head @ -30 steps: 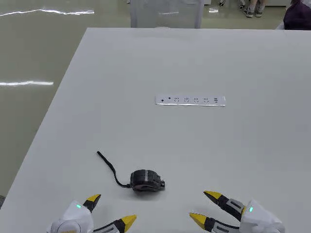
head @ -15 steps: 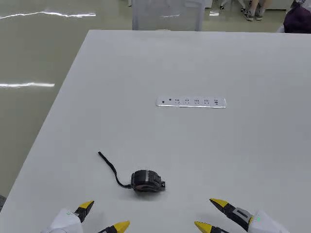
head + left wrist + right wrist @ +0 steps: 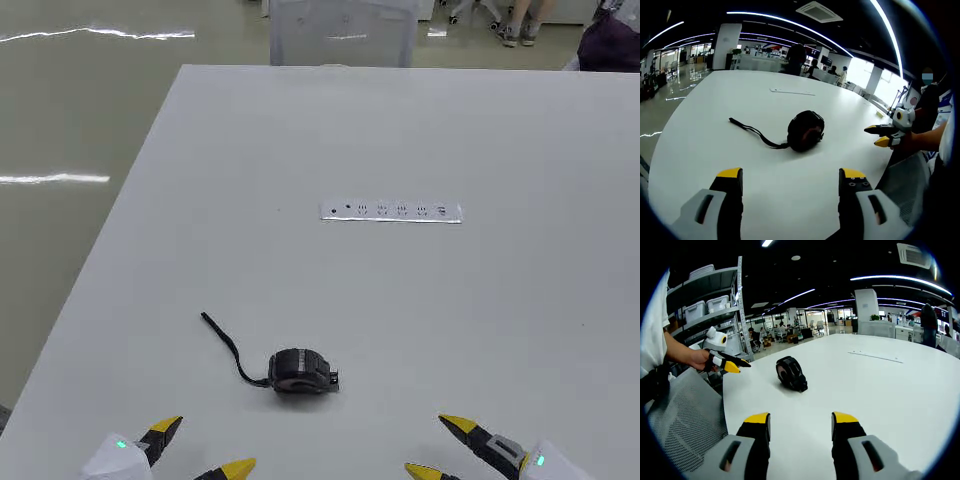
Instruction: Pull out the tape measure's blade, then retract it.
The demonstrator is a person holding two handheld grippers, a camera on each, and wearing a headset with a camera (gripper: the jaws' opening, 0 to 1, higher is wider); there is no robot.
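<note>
Tape measure between left hand-held gripper, right hand-held gripper; seemingly apart.

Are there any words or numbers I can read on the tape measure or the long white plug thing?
No words or numbers here can be read.
On the tape measure: the case looks plain black, and any label is too small and blurred to read.
On the power strip: tiny dark socket marks, no letters that can be read.

From the head: high over the near edge of the table, looking forward and down. From the left gripper: low, close, facing the tape from the left. From the right gripper: likewise from the right. Tape shared by all three.
</note>
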